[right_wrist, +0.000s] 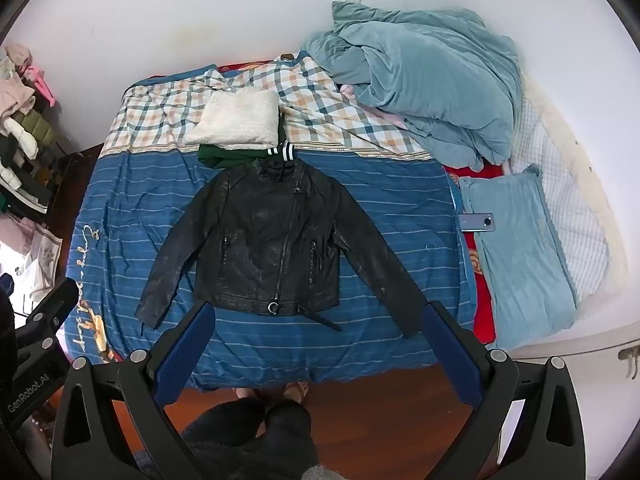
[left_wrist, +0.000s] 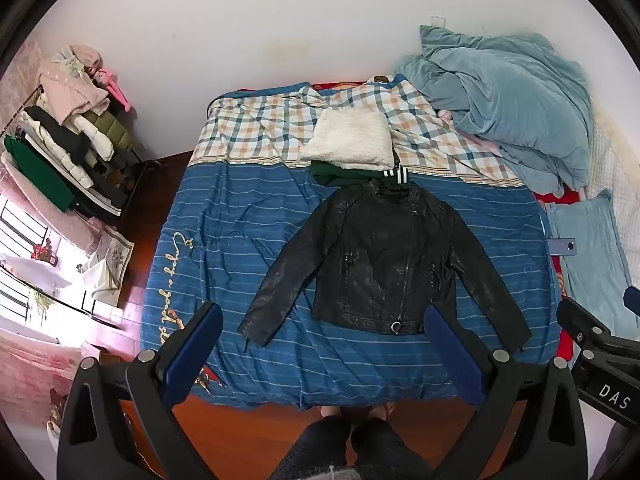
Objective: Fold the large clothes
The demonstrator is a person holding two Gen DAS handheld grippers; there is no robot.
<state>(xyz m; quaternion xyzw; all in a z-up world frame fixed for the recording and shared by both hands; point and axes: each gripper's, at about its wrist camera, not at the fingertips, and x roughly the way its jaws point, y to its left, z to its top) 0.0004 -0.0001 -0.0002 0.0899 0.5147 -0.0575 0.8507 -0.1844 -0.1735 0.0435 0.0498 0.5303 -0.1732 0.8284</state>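
A black leather jacket (left_wrist: 380, 256) lies flat and front up on the blue striped bedspread (left_wrist: 240, 232), sleeves spread to both sides; it also shows in the right wrist view (right_wrist: 272, 240). My left gripper (left_wrist: 324, 316) is open and empty, held high above the bed's near edge, short of the jacket's hem. My right gripper (right_wrist: 316, 316) is open and empty, also above the near edge, below the hem. Behind the collar lie a folded green garment (left_wrist: 332, 174) and a folded white fleece (left_wrist: 350, 140).
A crumpled light blue duvet (left_wrist: 508, 96) is piled at the back right. A phone (right_wrist: 478, 222) lies on a blue pillow (right_wrist: 520, 248). A clothes rack (left_wrist: 68, 136) stands left of the bed. The person's legs (left_wrist: 360, 440) stand on the wood floor at the bed's foot.
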